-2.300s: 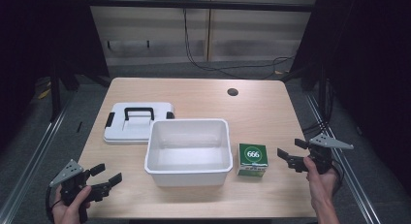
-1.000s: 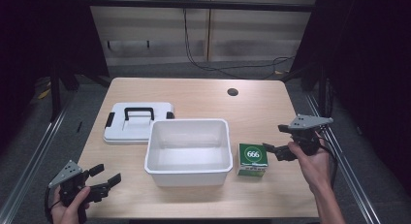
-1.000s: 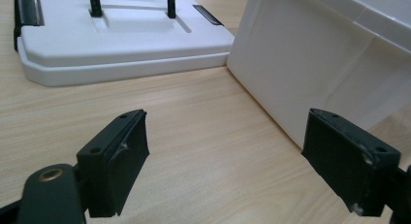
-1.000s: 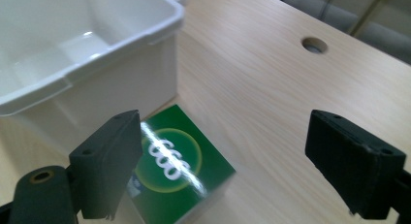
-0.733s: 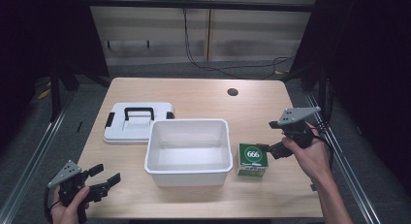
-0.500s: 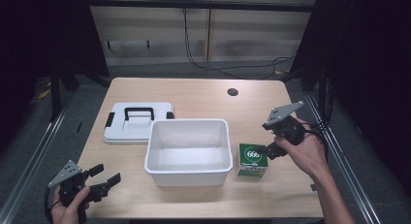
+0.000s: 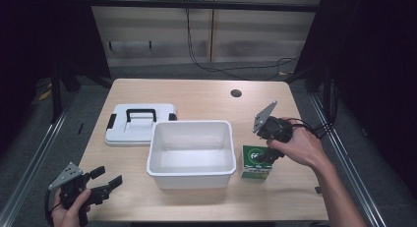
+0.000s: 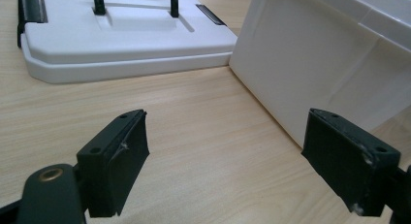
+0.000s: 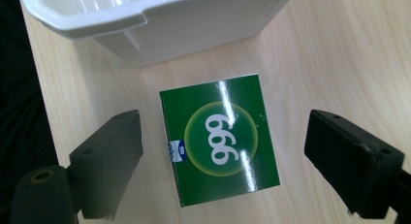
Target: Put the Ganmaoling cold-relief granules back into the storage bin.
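left claw agape, right claw agape

A green box is showing a paler green circle with white "999" and a small blue mark. The tub and the lid are looking white, the lid's handle black, the table pale wood-grained.

I see green box with white "999" in yellow-green circle, lying flat on table, just right of white tub, near it but apart. Tub open, empty, upright. White lid, black handle, flat behind-left of tub.
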